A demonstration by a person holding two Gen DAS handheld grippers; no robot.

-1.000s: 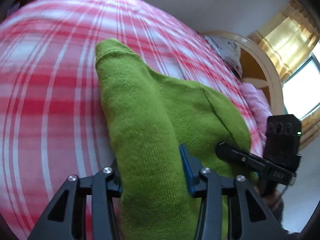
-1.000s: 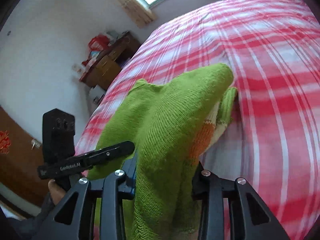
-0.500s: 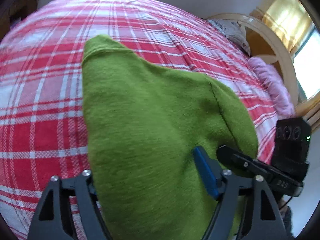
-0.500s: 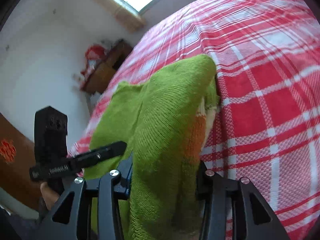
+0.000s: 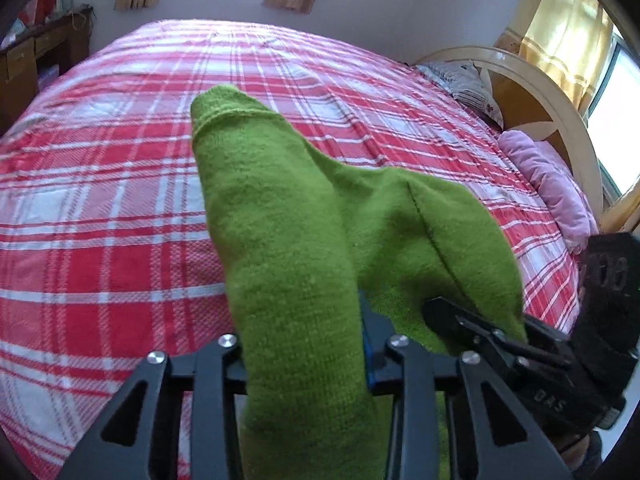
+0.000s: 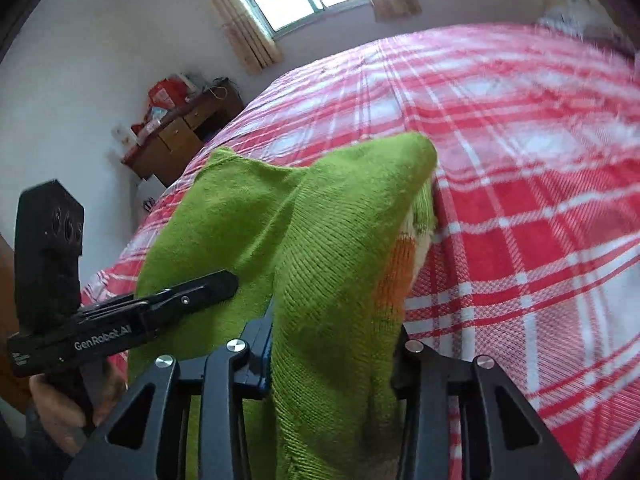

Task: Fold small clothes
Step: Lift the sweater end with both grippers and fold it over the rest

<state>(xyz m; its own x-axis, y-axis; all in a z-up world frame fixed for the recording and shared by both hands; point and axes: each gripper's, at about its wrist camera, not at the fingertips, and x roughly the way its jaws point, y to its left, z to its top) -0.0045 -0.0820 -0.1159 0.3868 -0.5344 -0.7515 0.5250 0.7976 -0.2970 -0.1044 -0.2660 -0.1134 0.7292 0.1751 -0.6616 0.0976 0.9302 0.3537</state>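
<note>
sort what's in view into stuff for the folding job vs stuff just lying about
For the job:
- green sweater
- left gripper, closed on it, jaws just closing
- right gripper, closed on it
- bed

Lying about:
- pink pillow
- desk
- curtains

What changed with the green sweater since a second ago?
The left gripper opened its jaws wide around the green sweater, then closed them on it again, and the view swung across the checked bed. The right gripper kept its hold. The sweater stayed draped from both, above the bed.
</note>
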